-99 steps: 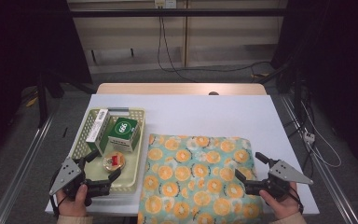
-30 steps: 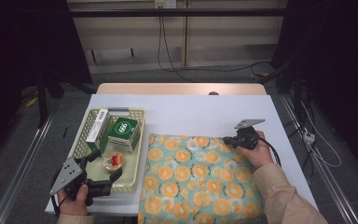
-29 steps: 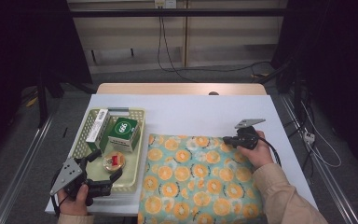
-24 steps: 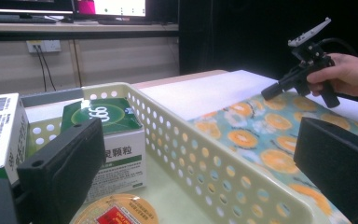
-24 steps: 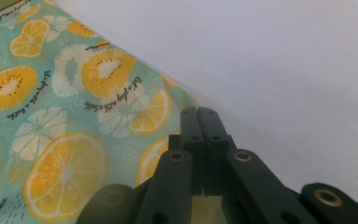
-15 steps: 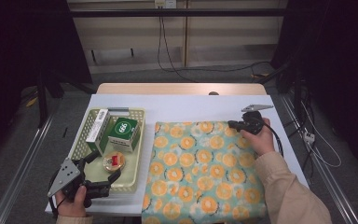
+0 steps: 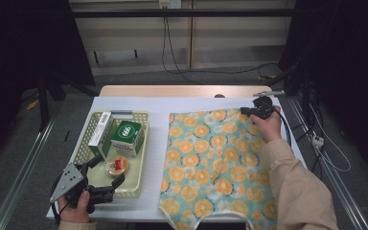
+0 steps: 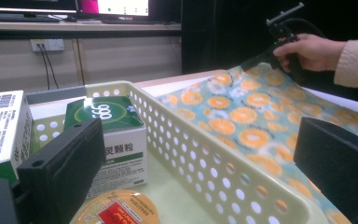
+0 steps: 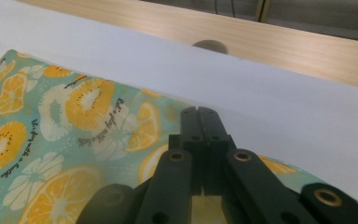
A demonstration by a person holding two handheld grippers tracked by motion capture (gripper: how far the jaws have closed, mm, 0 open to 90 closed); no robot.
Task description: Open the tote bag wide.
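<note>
A teal cloth (image 7: 215,163) printed with orange slices lies spread over the right half of the white table (image 7: 158,108). My right gripper (image 7: 246,112) sits at the cloth's far right corner, jaws pressed together on the fabric edge. The right gripper view looks along those shut jaws (image 9: 201,116), with the cloth (image 9: 65,130) under and beside them. My left gripper (image 7: 106,173) rests at the near left, open, its jaws astride the near end of a pale yellow basket (image 7: 141,158). The left gripper view (image 8: 198,172) shows the basket wall (image 8: 205,154) between its wide-apart jaws.
The basket holds a green box (image 7: 127,132), a white box (image 7: 100,129) and a round tub (image 7: 117,165). A wooden strip with a round grommet (image 7: 219,95) runs along the table's far edge. Cables lie on the floor to the right.
My right gripper has moved toward the far edge of the table, and the cloth's far right corner went with it, so the cloth now reaches farther back. The left gripper stayed put.
</note>
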